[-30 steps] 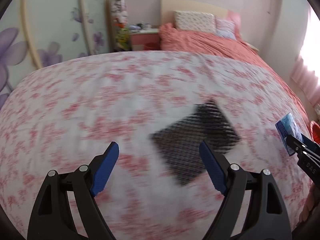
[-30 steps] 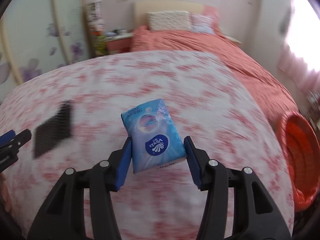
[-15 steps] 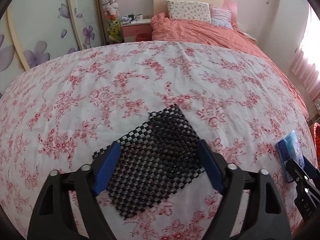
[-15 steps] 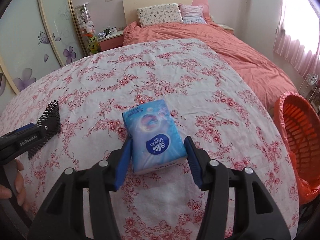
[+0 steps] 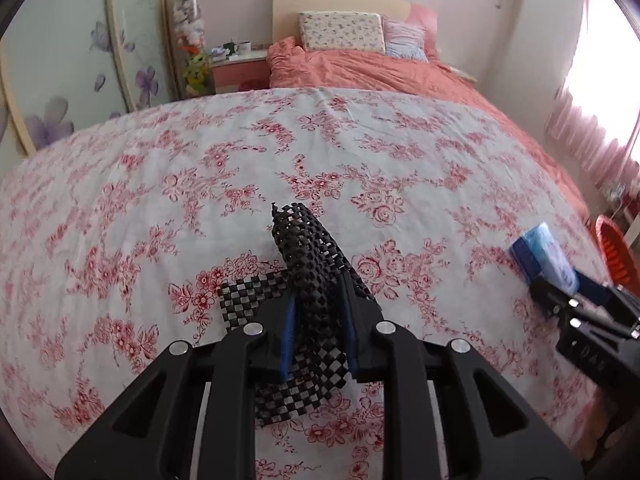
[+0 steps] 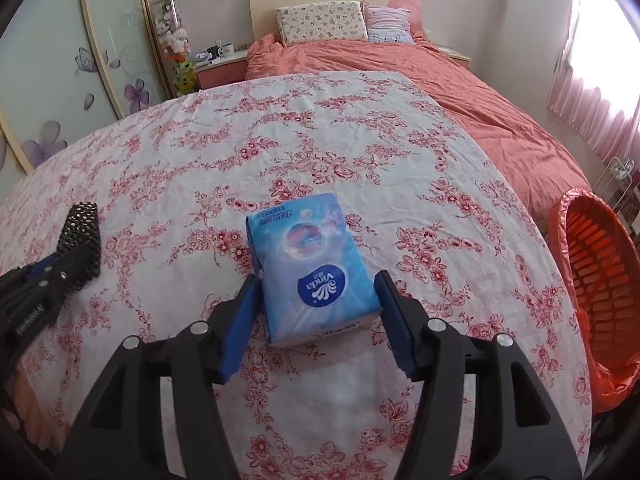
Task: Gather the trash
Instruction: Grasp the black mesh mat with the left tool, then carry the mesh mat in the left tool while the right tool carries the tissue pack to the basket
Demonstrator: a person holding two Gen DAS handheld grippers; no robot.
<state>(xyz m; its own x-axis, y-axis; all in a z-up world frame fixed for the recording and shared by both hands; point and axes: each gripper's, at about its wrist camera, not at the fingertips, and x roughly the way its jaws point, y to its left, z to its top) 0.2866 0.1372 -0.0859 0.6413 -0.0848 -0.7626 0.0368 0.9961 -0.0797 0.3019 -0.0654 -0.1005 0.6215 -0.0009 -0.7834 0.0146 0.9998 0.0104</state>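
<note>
black mesh mat (image 5: 316,280) bunched upward on floral bedsheet (image 5: 200,200), left of tissue pack | left gripper (image 5: 320,320) just squeezed shut, clamping mat's fold | right gripper (image 6: 316,316) just widening, pads astride tissue pack (image 6: 312,264), not pressing | advice: lift mat straight, keep clamp firm, carry toward orange basket (image 6: 600,280) right of pack

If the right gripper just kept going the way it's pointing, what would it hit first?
Probably the blue tissue pack, which already lies between the open right gripper fingers; the floral bedsheet lies right under it.
</note>
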